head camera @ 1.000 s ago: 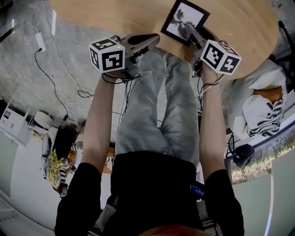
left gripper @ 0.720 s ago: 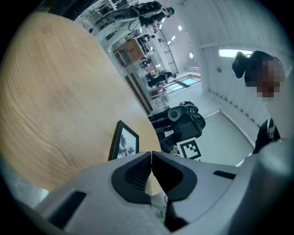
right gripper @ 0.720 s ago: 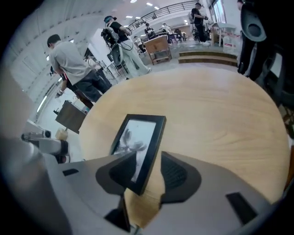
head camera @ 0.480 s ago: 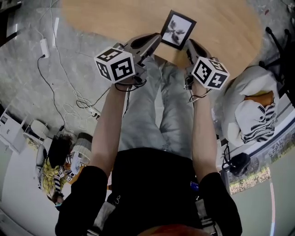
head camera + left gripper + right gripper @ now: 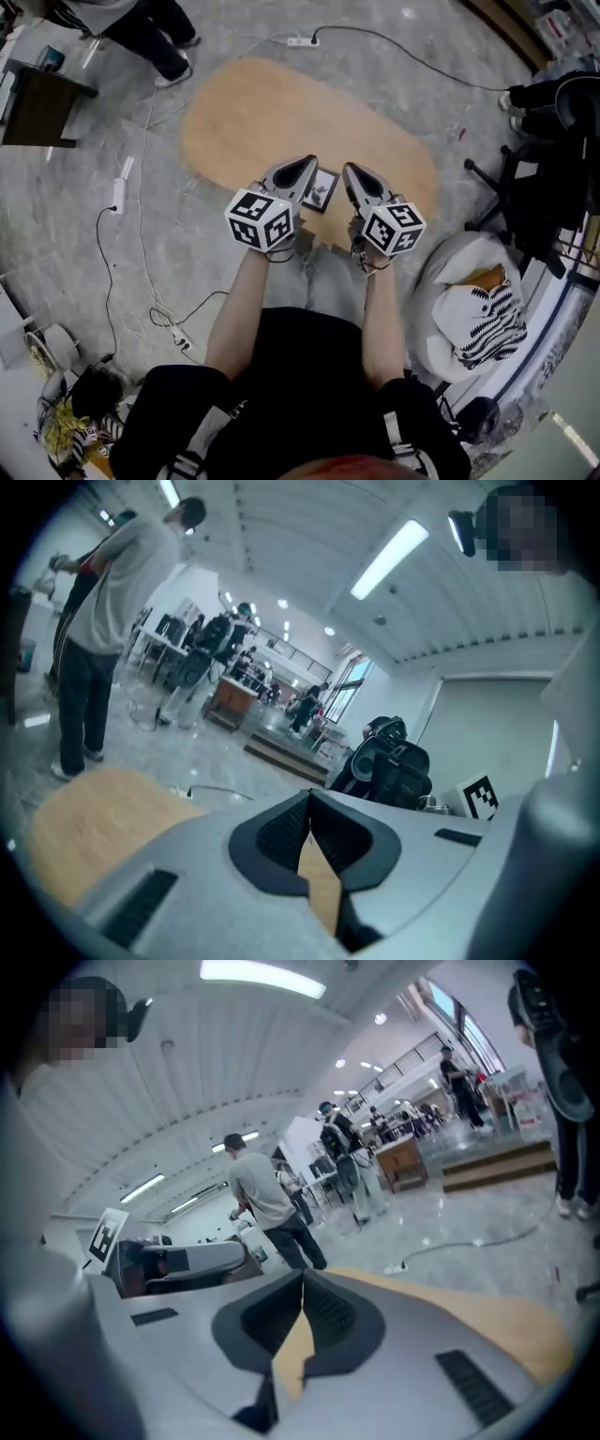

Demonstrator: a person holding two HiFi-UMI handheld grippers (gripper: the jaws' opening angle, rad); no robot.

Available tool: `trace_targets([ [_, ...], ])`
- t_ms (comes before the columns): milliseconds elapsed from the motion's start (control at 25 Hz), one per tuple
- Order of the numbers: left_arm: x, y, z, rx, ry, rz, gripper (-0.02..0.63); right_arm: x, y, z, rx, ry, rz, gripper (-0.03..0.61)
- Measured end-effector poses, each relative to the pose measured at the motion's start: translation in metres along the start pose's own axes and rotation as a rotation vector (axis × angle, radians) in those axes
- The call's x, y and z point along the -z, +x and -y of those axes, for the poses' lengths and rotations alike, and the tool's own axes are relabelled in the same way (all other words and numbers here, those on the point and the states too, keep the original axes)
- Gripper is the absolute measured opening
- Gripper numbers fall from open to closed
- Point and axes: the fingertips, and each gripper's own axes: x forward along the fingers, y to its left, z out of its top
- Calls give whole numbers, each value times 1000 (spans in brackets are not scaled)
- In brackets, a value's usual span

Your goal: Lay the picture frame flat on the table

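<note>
The black picture frame [image 5: 322, 189] lies flat near the front edge of the oval wooden table [image 5: 262, 112], seen only in the head view. My left gripper [image 5: 305, 167] hovers just left of the frame and my right gripper [image 5: 352, 172] just right of it. Neither touches it. In the left gripper view the left gripper [image 5: 309, 801] has its jaws pressed together with nothing between them. The right gripper [image 5: 303, 1281] in its own view is the same, shut and empty. Both views look out level over the table, and the frame is out of their sight.
A pale beanbag with a striped cloth [image 5: 478, 314] sits at the right, with a dark office chair [image 5: 553, 141] behind it. Cables and a power strip [image 5: 122, 183] lie on the floor at the left. A dark cabinet [image 5: 37, 103] and a standing person [image 5: 141, 23] are far left.
The right gripper has come off the frame and its jaws have shut. Both grippers have pulled back and up, and the head view has risen, so the table looks smaller.
</note>
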Motion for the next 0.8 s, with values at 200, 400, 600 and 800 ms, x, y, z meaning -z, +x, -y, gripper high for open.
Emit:
trace_targets([
  [200, -109, -16, 54, -42, 180, 151, 8, -125, -36, -58, -73, -126, 210, 12],
  [400, -180, -42, 82, -103, 272, 274, 8, -196, -67, -89, -4, -165, 353, 12],
  [600, -209, -52, 91, -152, 343, 313, 8, -232, -77, -102, 105, -274, 408, 11],
  [800, -212, -64, 88, -158, 307, 338, 8, -233, -84, -112, 148, -313, 420, 11],
])
